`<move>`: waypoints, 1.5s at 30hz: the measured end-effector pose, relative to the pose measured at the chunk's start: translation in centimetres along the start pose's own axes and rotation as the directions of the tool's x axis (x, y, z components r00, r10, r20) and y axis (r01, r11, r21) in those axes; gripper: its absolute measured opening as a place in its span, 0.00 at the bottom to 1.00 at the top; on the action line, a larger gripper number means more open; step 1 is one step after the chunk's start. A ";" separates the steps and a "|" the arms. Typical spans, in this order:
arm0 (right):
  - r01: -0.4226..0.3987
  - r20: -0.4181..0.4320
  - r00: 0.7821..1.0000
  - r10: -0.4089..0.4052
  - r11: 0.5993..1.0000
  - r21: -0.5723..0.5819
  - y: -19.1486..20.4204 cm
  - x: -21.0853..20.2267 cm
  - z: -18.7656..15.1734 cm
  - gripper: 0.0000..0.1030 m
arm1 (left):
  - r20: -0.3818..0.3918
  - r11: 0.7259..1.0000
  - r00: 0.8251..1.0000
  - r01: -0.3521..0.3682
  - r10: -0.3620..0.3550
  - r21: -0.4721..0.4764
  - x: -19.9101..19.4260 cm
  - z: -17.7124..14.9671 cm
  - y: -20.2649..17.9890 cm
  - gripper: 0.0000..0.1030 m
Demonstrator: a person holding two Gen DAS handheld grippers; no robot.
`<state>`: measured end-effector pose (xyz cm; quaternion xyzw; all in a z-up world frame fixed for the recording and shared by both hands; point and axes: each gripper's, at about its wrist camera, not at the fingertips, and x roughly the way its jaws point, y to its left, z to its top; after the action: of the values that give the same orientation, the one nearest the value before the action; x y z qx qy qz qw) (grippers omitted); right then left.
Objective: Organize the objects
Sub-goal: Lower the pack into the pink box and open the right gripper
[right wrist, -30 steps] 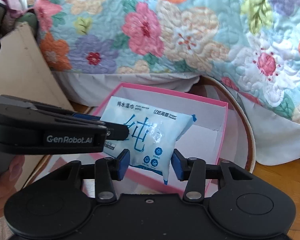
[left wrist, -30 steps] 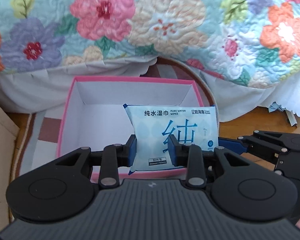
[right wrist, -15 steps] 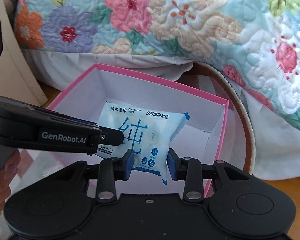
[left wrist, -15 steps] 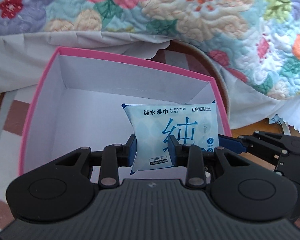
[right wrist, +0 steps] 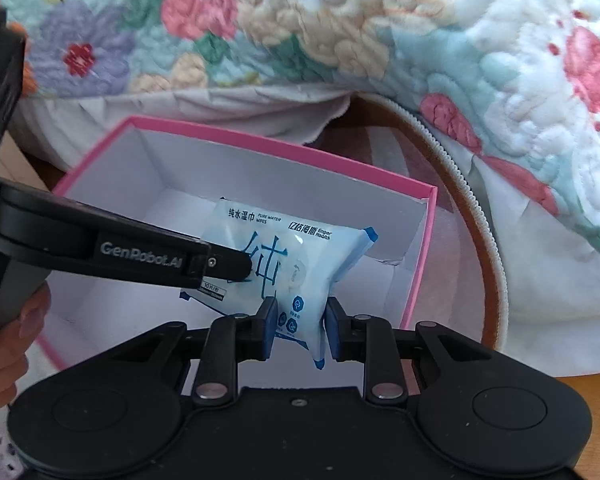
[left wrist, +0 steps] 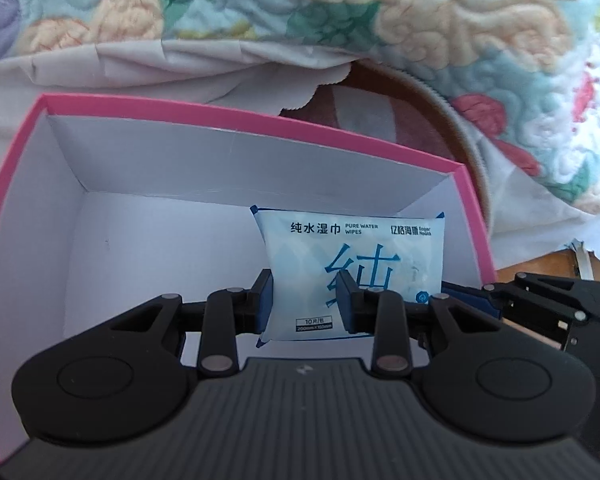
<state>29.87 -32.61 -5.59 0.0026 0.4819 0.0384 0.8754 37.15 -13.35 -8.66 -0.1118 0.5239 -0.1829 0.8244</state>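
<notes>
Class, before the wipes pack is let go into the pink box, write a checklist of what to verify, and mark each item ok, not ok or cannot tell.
1. Left claw grips the wipes pack: ok.
2. Right claw pinches the pack's other end: ok.
3. Pack sits over the open pink box, inside its rim: ok.
4. Floor of the box under the pack is bare: ok in what shows.
5. Pack touches the box floor: cannot tell.
6. Quilt hangs clear of the box opening: ok.
</notes>
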 end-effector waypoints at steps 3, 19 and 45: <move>0.043 -0.023 0.999 -0.043 0.999 -0.025 0.6 1.1 0.4 0.29 | -0.014 1.000 1.000 0.000 0.000 -0.026 1.1 0.4 0.5 0.31; 0.217 -0.009 0.975 -0.223 0.956 -0.198 2.7 3.1 0.6 0.33 | -0.077 0.997 0.995 -0.060 0.057 -0.041 4.6 1.2 -0.3 0.18; 0.000 0.127 0.992 0.000 1.000 0.001 0.9 -4.9 -3.4 0.39 | -0.025 0.996 0.997 -0.065 0.067 0.061 0.2 0.7 -2.3 0.25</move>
<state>24.36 -32.12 -3.27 0.0053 0.4251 0.0379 0.9043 37.47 -15.49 -7.63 -0.0671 0.5325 -0.1729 0.8259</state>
